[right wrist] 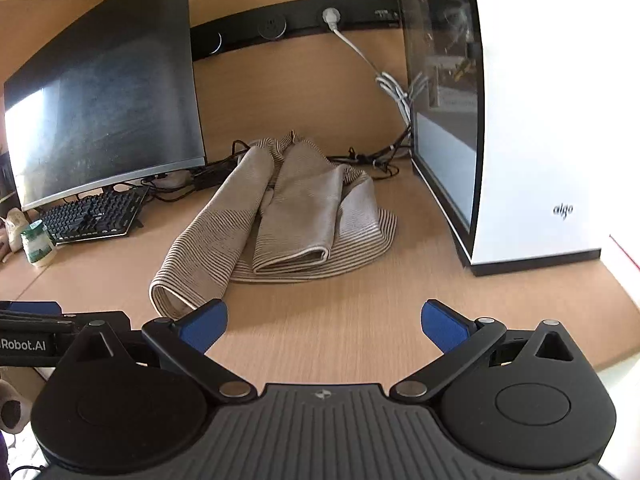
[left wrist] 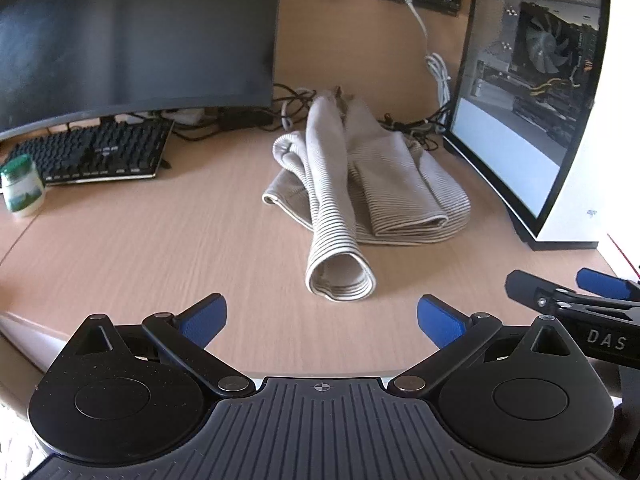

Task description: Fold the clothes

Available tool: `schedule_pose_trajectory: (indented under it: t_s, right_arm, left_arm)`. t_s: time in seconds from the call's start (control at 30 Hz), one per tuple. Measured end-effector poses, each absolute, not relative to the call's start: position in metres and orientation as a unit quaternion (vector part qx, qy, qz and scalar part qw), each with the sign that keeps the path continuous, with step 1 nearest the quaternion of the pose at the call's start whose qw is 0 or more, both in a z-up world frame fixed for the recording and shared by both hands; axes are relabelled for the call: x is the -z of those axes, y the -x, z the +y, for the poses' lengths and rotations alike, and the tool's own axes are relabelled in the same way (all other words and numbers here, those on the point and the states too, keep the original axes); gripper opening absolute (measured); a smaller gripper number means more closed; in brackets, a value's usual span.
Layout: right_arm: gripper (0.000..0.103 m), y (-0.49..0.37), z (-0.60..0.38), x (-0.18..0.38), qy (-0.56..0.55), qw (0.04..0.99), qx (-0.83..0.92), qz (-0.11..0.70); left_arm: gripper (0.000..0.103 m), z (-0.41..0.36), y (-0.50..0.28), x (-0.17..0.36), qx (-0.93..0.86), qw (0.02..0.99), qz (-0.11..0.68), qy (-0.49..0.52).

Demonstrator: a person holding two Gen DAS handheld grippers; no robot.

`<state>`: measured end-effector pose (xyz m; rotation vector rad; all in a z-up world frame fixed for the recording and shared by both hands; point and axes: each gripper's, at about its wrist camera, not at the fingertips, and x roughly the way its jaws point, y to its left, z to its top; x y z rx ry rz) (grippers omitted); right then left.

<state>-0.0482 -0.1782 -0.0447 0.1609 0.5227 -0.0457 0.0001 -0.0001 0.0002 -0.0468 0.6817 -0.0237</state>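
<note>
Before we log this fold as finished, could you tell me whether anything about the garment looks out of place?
Yes. On the striped garment, one sleeve is not tucked in: it trails off the folded pile toward the desk's front edge, its cuff loosely rolled. The other sleeve lies flat on the pile. Both tools are open and hold nothing.

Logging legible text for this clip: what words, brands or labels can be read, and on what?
"DAS": right gripper body, left wrist view.
"Robot.AI": left gripper body, first letters cut off.
"aigo": white PC case.
Bottle label and keyboard keys: too small to read.
</note>
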Motion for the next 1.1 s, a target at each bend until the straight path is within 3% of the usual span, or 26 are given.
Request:
schedule_pose_trajectory:
  t_s: [0.23,1.1]
  right_arm:
    - [0.103,0.054,-0.178,0.046,-0.078,0.966,0.013,0.244]
    - [0.103,0.058,-0.174,0.044,-0.074,0.965,-0.003,0.252]
  left_arm:
    - [0.103,-0.011,0.008,-0.004,0.017,0.952,0.306,0.014]
    - [0.103,-0.013,0.017,-0.007,0.018,0.945,0.325,0.018]
